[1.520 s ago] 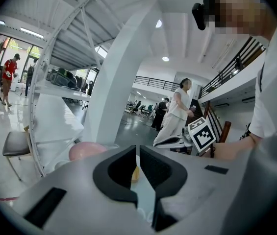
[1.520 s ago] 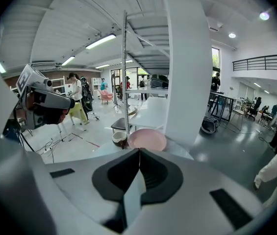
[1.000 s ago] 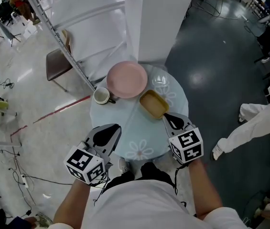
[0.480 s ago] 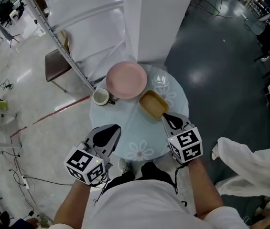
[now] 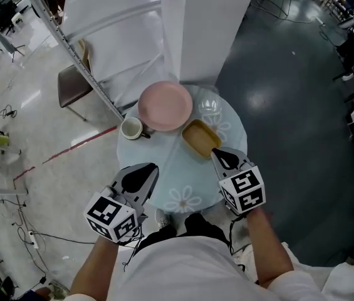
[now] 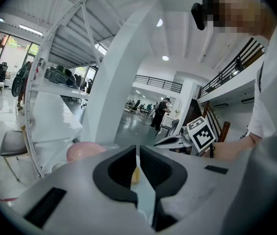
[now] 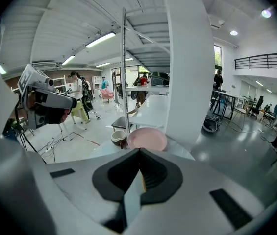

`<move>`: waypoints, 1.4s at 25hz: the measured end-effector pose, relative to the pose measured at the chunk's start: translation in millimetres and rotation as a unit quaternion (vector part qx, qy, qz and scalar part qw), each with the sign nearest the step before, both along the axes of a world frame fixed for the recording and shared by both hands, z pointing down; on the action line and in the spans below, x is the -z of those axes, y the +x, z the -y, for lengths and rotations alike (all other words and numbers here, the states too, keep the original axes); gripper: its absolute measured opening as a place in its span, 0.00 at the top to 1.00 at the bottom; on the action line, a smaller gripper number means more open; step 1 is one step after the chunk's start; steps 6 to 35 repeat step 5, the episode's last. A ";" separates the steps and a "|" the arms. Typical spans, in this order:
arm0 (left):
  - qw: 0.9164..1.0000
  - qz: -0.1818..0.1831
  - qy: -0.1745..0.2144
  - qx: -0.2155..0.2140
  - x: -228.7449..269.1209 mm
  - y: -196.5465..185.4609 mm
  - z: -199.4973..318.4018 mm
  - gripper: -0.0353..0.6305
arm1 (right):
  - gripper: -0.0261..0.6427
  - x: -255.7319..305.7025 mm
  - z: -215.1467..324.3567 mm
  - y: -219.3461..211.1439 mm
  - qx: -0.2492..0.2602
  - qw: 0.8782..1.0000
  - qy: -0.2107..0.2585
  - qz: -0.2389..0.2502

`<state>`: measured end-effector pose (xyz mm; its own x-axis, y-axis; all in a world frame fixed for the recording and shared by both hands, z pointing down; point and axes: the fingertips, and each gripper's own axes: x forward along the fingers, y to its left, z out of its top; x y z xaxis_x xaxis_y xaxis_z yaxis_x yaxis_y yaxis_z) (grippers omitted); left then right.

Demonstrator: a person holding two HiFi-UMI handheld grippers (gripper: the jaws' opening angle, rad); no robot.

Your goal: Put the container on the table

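A yellow rectangular container point(image 5: 201, 137) lies on the round glass table point(image 5: 177, 187), right of centre. My right gripper point(image 5: 215, 152) hovers just short of the container's near corner, its jaws shut and empty. My left gripper point(image 5: 151, 167) is over the table's near left edge, also shut with nothing held. In the left gripper view a sliver of the container point(image 6: 135, 174) shows between the closed jaws of the left gripper point(image 6: 138, 153). The right gripper view has the right gripper point(image 7: 139, 153) pointing toward the pink plate point(image 7: 147, 139).
A pink plate point(image 5: 165, 105) sits at the table's far side, with a cup point(image 5: 131, 128) to its left and a clear glass bowl point(image 5: 210, 107) to its right. A white pillar point(image 5: 208, 24) and a brown chair point(image 5: 73, 83) stand behind the table.
A person in white at the right has walked out toward the lower right corner. Both grippers and the table's things have stayed almost still.
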<state>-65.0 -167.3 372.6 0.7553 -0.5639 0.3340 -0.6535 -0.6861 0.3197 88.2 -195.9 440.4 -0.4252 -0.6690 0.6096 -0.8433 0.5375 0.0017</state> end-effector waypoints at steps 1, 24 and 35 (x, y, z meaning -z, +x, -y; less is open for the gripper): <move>1.000 0.000 0.000 0.000 -0.3 0.4 0.7 0.88 | 0.93 -0.3 0.7 0.0 0.001 1.000 0.000 0.000; 1.000 0.002 0.000 -0.001 -2.4 3.0 3.7 0.88 | 0.93 -2.5 3.6 1.7 0.002 1.000 -0.002 0.000; 1.000 0.002 0.000 -0.001 -2.4 3.0 3.7 0.88 | 0.93 -2.5 3.6 1.7 0.002 1.000 -0.002 0.000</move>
